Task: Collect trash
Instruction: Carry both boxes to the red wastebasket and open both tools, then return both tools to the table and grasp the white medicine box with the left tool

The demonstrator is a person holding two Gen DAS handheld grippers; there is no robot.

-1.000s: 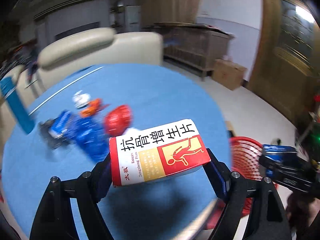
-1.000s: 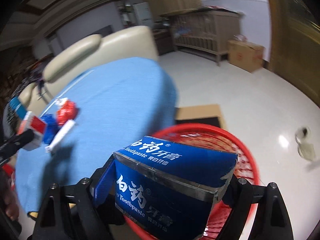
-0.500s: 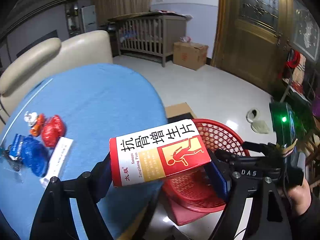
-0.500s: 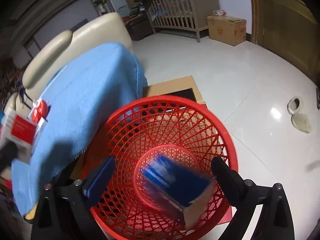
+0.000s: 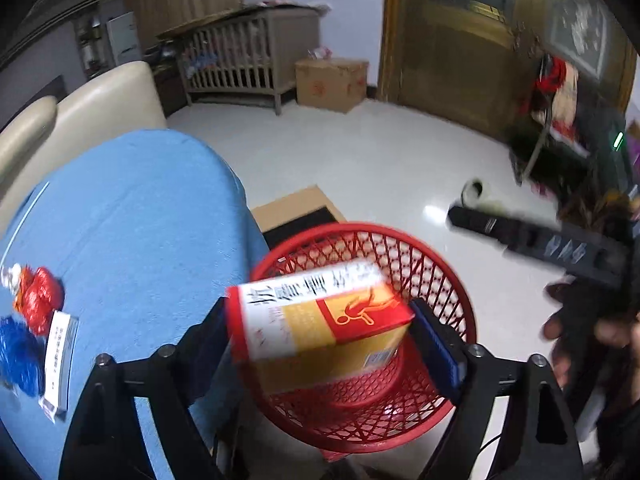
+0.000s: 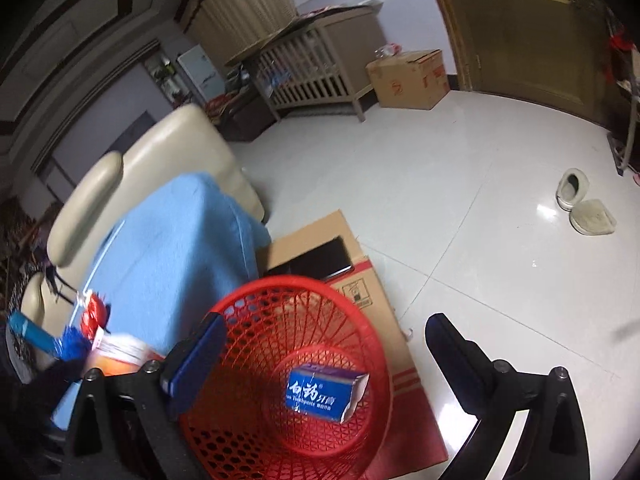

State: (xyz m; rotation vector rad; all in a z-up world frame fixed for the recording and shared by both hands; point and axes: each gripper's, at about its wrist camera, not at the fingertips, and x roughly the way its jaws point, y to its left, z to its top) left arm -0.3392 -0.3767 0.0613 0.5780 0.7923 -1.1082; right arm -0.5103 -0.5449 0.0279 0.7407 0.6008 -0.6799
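My left gripper (image 5: pixel 320 344) sits over the red mesh basket (image 5: pixel 448 292) with the red, white and yellow medicine box (image 5: pixel 320 320) between its fingers. The box is blurred and tilted, and I cannot tell if the fingers still grip it. My right gripper (image 6: pixel 324 352) is open and empty above the same basket (image 6: pixel 248 308). The blue toothpaste box (image 6: pixel 324 394) lies on the basket's bottom. Red wrappers (image 5: pixel 38 298), blue wrappers (image 5: pixel 18 354) and a small white box (image 5: pixel 60 362) lie on the blue-covered table (image 5: pixel 140 220).
The basket stands on a flattened cardboard box (image 6: pixel 360 280) on the white tiled floor, beside the table's edge. A beige sofa (image 6: pixel 160 152) is behind the table. A crib (image 5: pixel 248 56), a cardboard box (image 5: pixel 332 84) and slippers (image 6: pixel 584 204) are farther off.
The left gripper carried the medicine box from over the table to above the basket; the box now tilts and blurs. The right gripper let go of the toothpaste box, which dropped into the basket.
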